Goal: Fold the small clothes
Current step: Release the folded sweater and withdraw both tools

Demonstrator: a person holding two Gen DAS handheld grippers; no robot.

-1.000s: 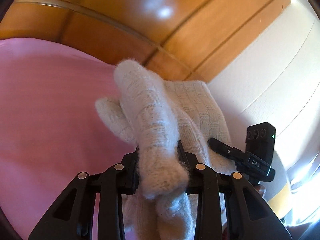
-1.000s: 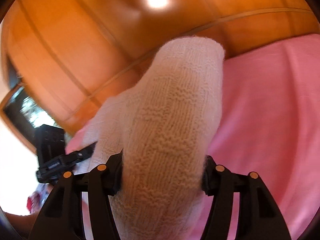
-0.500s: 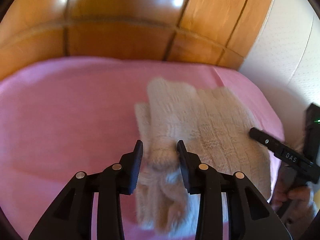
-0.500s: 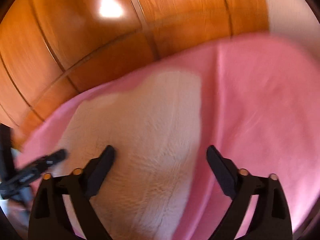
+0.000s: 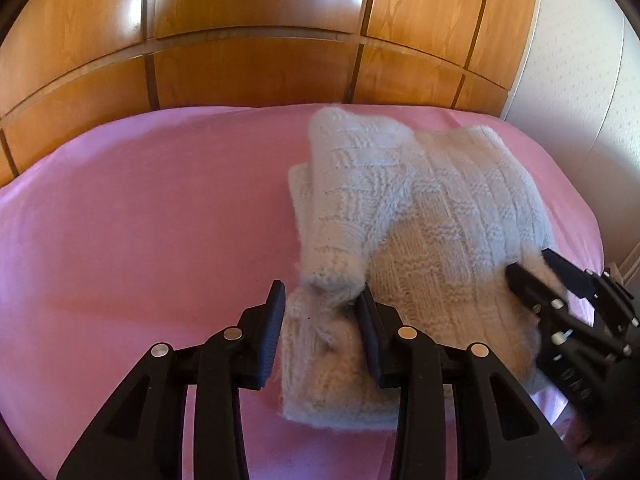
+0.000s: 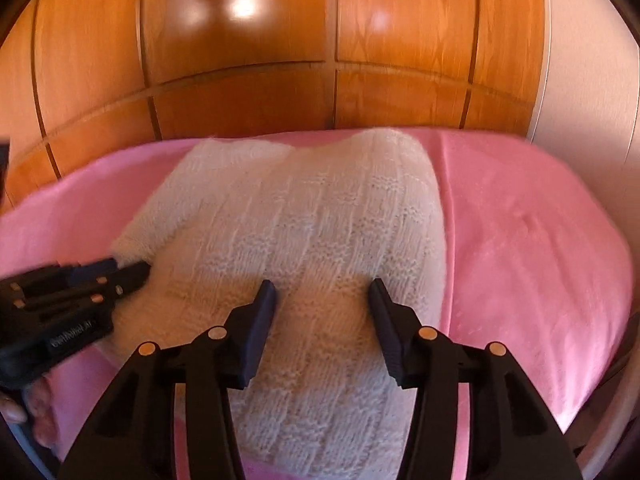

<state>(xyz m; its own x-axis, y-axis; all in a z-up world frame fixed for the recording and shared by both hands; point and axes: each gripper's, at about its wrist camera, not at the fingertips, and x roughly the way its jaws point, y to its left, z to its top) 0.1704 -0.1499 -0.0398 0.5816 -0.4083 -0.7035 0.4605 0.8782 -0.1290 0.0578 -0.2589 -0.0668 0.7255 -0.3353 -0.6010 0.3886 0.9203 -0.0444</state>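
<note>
A cream knitted garment (image 5: pixel 420 216) lies folded on the pink sheet (image 5: pixel 140 220), its sleeve laid over the body. My left gripper (image 5: pixel 322 300) is open, its jaws apart on either side of the sleeve's fuzzy cuff (image 5: pixel 328 280), just above the cloth. My right gripper (image 6: pixel 322 296) is open over the garment (image 6: pixel 304 232) near its right edge, holding nothing. The right gripper also shows in the left wrist view (image 5: pixel 536 268), and the left gripper shows in the right wrist view (image 6: pixel 120 272) at the garment's left edge.
A glossy wooden headboard (image 5: pixel 260 40) stands behind the bed. A white wall (image 5: pixel 580 80) is to the right. Bare pink sheet lies to the left of the garment and to its right (image 6: pixel 520 240).
Both grippers lowered the lifted knit onto the sheet and opened, letting it go. The garment now lies flat, folded. Both grippers have drawn back slightly.
</note>
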